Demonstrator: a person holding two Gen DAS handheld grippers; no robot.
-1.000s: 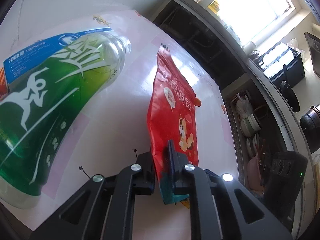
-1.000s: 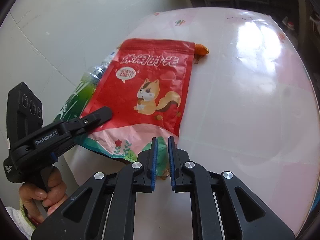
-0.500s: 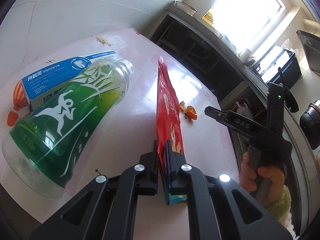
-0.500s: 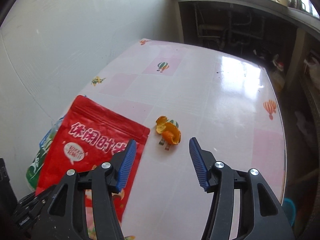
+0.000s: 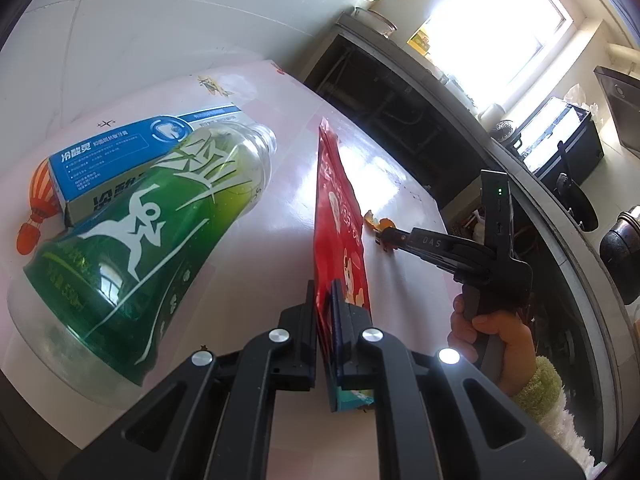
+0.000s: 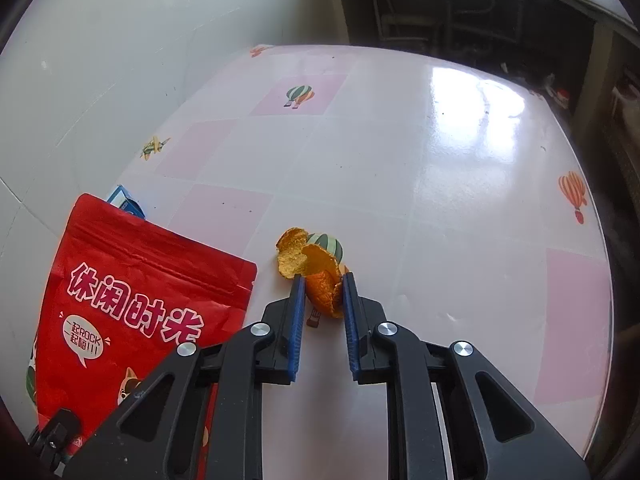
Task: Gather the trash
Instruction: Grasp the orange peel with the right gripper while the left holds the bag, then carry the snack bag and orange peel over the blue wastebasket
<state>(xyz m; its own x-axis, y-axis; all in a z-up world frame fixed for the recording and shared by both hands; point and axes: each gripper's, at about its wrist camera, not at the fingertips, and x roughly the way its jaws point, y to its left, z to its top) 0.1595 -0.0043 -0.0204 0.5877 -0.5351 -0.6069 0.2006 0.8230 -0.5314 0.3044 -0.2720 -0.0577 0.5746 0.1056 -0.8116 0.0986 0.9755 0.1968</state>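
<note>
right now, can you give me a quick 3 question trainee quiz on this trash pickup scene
1. True or false: the left gripper is shut on the red foil snack pouch.
2. Which item sits between the right gripper's blue-padded fingers?
A. the orange citrus peel
B. the green-labelled clear plastic bottle
C. the blue and white toothpaste box
3. Fill in: the plastic bottle lies on its ____ on the pink and white checked table.

Key: 1 true; 2 A, with the peel between the pads, the jaws narrowly apart and a firm grip not clear; 3 side.
</note>
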